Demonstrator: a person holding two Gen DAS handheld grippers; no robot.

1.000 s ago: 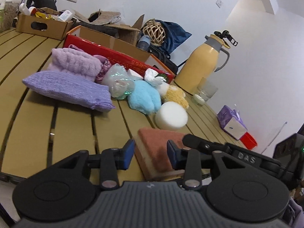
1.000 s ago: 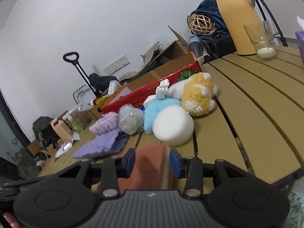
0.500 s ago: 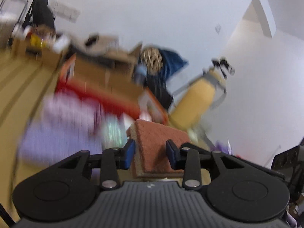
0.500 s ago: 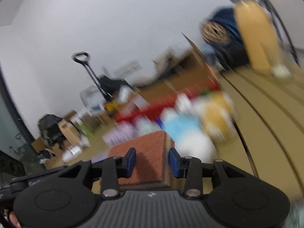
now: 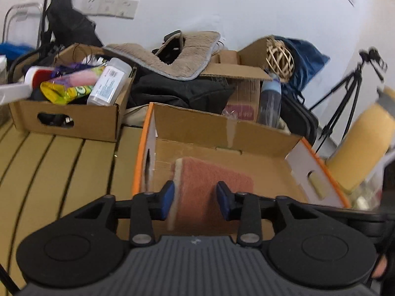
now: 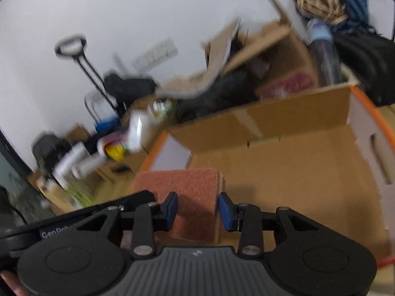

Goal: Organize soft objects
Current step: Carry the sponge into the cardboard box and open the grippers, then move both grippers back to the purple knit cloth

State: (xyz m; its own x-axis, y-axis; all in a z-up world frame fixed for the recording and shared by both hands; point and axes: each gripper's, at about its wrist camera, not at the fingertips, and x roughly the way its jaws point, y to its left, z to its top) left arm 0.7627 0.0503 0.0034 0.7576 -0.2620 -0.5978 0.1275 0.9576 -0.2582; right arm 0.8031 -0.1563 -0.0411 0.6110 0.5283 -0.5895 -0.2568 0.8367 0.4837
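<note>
A rust-coloured sponge pad (image 5: 212,180) with a tan underside hangs above the inside of an open cardboard box (image 5: 222,125) with orange edges. My left gripper (image 5: 195,201) has its blue pads on the sponge's near end, and its jaws are opening slightly with the sponge still between them. In the right wrist view the same sponge (image 6: 187,185) sits between the pads of my right gripper (image 6: 197,208), which is shut on it over the box (image 6: 271,123). The left gripper's black body (image 6: 86,219) shows beside it.
On the slatted wooden table (image 5: 61,172), a smaller cardboard box (image 5: 69,120) of bottles and packets stands to the left. Behind the open box lie a grey mat (image 5: 172,56), dark bags and a wicker ball (image 5: 279,59). A yellow thermos (image 5: 365,148) stands at the right.
Both grippers have lifted the sponge off the table and carried it past the pile of soft toys to above the open box. The toys have left both views.
</note>
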